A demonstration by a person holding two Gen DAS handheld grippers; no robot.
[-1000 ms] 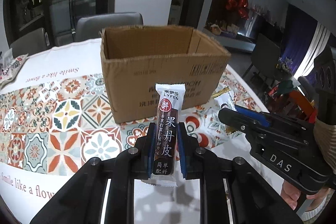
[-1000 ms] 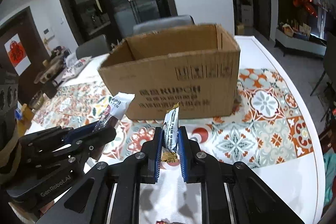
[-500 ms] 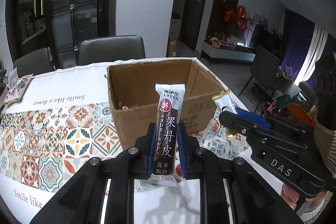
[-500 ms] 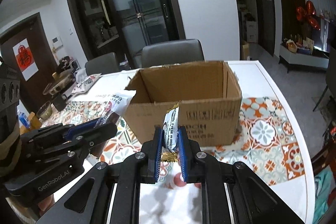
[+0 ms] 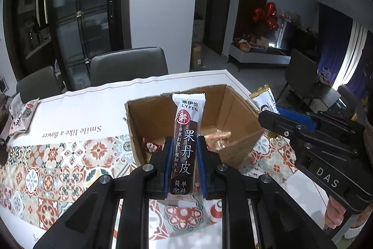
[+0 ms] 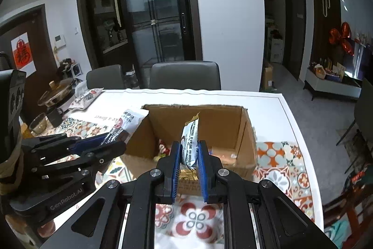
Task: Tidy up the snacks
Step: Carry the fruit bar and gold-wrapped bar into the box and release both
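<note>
An open cardboard box [image 5: 235, 113] [image 6: 235, 130] stands on the tiled tablecloth with several small snacks inside. My left gripper [image 5: 184, 146] is shut on a dark red and white LYFEN fruit-leather bar [image 5: 186, 144], held upright above the box's near wall. It shows at the left of the right wrist view [image 6: 126, 125]. My right gripper [image 6: 189, 151] is shut on a white snack bar with gold ends [image 6: 190, 144], held on edge above the box's near wall. That bar shows at the right of the left wrist view [image 5: 265, 102].
The table [image 6: 289, 118] carries a tiled cloth with "Smile like a flower" printed on it. Grey chairs [image 5: 128, 67] stand behind it. A snack pouch [image 6: 85, 98], a pot [image 6: 54, 95] and a glass bowl [image 6: 38, 125] sit at the far left.
Both grippers have risen with their bars and now look down into the box from above its near wall. The box's inside and its snacks have come into view.
</note>
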